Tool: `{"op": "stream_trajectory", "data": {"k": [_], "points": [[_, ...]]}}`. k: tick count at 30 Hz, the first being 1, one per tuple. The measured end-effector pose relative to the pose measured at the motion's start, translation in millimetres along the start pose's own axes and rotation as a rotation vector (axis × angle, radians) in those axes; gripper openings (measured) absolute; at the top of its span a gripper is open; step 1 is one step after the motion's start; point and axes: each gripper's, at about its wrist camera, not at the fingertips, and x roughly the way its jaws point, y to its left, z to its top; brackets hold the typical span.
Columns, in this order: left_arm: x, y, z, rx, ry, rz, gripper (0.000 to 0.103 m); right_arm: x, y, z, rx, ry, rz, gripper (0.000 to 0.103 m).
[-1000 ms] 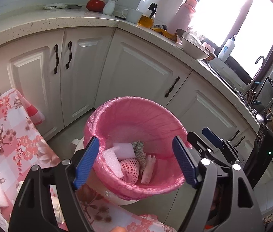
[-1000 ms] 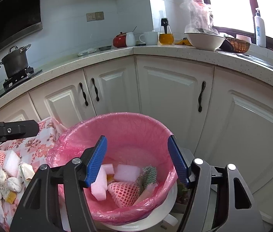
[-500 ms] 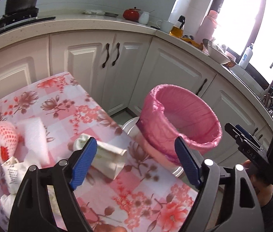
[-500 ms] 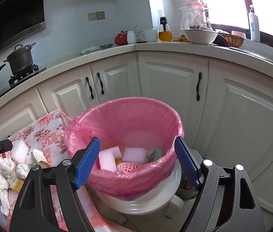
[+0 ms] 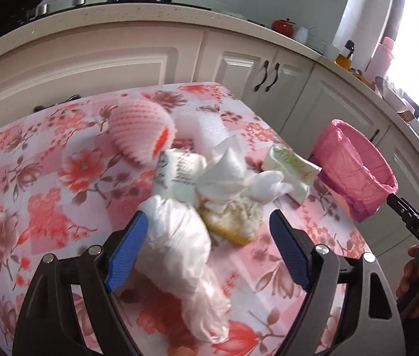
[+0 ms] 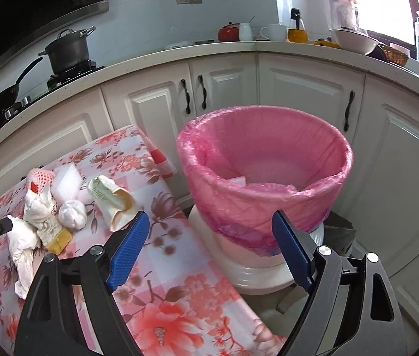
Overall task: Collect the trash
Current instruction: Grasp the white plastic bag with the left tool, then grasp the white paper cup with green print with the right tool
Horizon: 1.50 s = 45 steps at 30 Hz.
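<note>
My left gripper is open above a heap of trash on the floral tablecloth. A crumpled white plastic bag lies between its jaws, against the left blue pad, and is not pinched. Beyond it are a yellow sponge scrap, crumpled tissue, printed paper, a crushed paper cup, a pink foam net and a white foam block. My right gripper has nothing between its jaws, which are opening, and it faces the pink-lined bin. A white foam piece shows inside the bin.
The bin stands on a white base on the floor, just off the table's right edge. White cabinets curve behind the bin and table. On the counter are a pot, a wok and a white bowl.
My left gripper swung from over the bin to over the trash heap on the table. My right gripper drew back from the bin and its jaws widened.
</note>
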Motion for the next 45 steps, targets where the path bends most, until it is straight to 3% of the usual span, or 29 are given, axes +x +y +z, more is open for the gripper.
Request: {"op": "stream_trajectory", "data": {"k": [5,11,12,13,14,27,33,35,37,41,42,45], "points": [[8,24,-15,-0.035,0.050,0.018,0.081,2,34,-2,-0.051,0.012,0.042,0.083],[30,26,-24,-0.046,0.119,0.003,0.078,16,66,-1,-0.116,0.045,0.075,0.085],[33,27,-26,-0.047,0.132,0.004,0.070,20,71,-1,-0.129,0.052,0.081,0.085],[36,27,-27,-0.047,0.140,-0.002,0.049,23,76,0,-0.143,0.055,0.083,0.085],[36,28,-27,-0.044,0.143,-0.006,0.048,27,81,2,-0.155,0.056,0.084,0.085],[-22,27,7,-0.009,0.004,0.019,0.045,93,127,25,-0.279,0.094,0.108,0.085],[-15,21,30,0.005,-0.008,0.006,0.045,123,143,23,-0.347,0.143,0.119,0.084],[-11,18,37,0.011,-0.011,0.004,0.045,132,145,20,-0.366,0.165,0.114,0.081],[-6,15,42,0.020,-0.011,0.002,0.045,139,145,18,-0.370,0.189,0.114,0.069],[1,11,50,0.031,-0.011,-0.003,0.045,141,146,16,-0.380,0.188,0.129,0.060],[3,9,51,0.033,-0.010,-0.005,0.045,140,146,16,-0.380,0.186,0.134,0.053],[7,4,55,0.041,-0.010,-0.010,0.045,137,142,16,-0.352,0.180,0.139,0.049]]}}
